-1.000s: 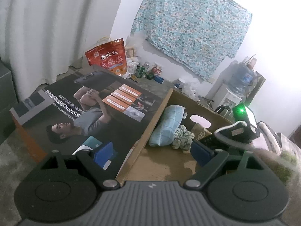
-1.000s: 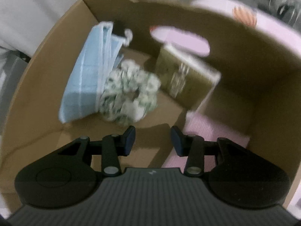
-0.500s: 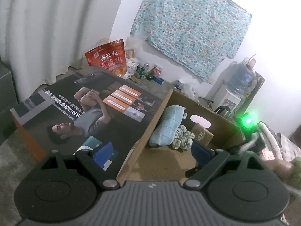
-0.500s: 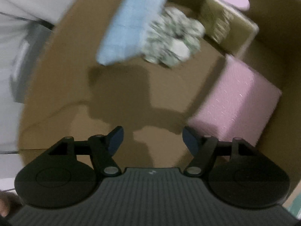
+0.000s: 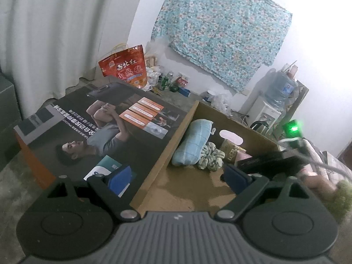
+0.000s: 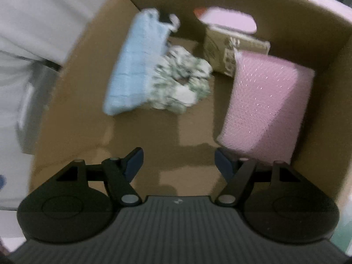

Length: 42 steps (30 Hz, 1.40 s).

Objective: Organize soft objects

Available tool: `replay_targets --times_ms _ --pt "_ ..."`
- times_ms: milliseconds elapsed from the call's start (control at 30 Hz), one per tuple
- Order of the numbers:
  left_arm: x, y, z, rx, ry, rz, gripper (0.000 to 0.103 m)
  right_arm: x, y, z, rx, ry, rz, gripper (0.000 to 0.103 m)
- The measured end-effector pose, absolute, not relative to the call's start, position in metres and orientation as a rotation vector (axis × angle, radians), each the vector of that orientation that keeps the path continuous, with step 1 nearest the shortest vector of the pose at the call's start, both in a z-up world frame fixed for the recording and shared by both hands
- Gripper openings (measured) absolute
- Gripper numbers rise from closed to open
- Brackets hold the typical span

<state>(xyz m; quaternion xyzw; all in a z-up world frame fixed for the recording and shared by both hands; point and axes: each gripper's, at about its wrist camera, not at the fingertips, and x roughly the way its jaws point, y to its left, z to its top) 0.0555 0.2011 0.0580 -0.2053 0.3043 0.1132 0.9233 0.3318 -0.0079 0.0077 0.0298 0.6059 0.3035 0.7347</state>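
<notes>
An open cardboard box [image 6: 72, 101] holds a light blue folded cloth [image 6: 136, 66], a green-and-white scrunchie [image 6: 182, 83], a pink sponge block [image 6: 264, 101] and a small tan carton [image 6: 222, 50]. My right gripper [image 6: 178, 161] hangs over the box's near floor, its jaws opening with nothing between them; the pink block lies just beyond its right finger. My left gripper [image 5: 176, 179] stands open and empty over the box's left wall [image 5: 167, 151]. In the left wrist view the blue cloth [image 5: 191, 143], the scrunchie [image 5: 210, 156] and the right gripper's body [image 5: 270, 162] show.
A large printed carton [image 5: 99, 127] lies flat left of the box. A red bag [image 5: 125, 68], cans and clutter stand by the back wall. A water dispenser [image 5: 275, 101] and kettle [image 5: 260, 126] sit at the right. A floral cloth [image 5: 220, 28] hangs on the wall.
My right gripper's jaws have spread apart, and it has pulled back and up, so the pink block now shows whole inside the box. The left gripper has stayed put.
</notes>
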Motion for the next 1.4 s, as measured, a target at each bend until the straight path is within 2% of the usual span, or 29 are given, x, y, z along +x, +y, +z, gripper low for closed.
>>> replay_targets --times_ms 300,500,733,1100,1400 --pt "0.047 0.178 0.066 -0.384 0.614 0.183 0.095 0.28 -0.116 0.119 0.371 1.013 0.82 0.077" --pt "0.036 0.148 0.073 -0.343 0.569 0.076 0.096 0.206 -0.205 0.146 0.402 0.748 0.741 0.086" --pt "0.031 0.104 0.072 -0.315 0.548 -0.074 0.099 0.111 -0.271 0.124 0.249 0.618 0.421 0.102" --pt "0.031 0.015 0.052 -0.257 0.63 -0.352 0.103 0.031 -0.326 0.048 0.206 0.592 -0.027 0.102" --pt "0.042 -0.049 0.049 -0.133 0.633 -0.458 0.103 0.002 -0.371 -0.002 0.247 0.532 -0.119 0.102"
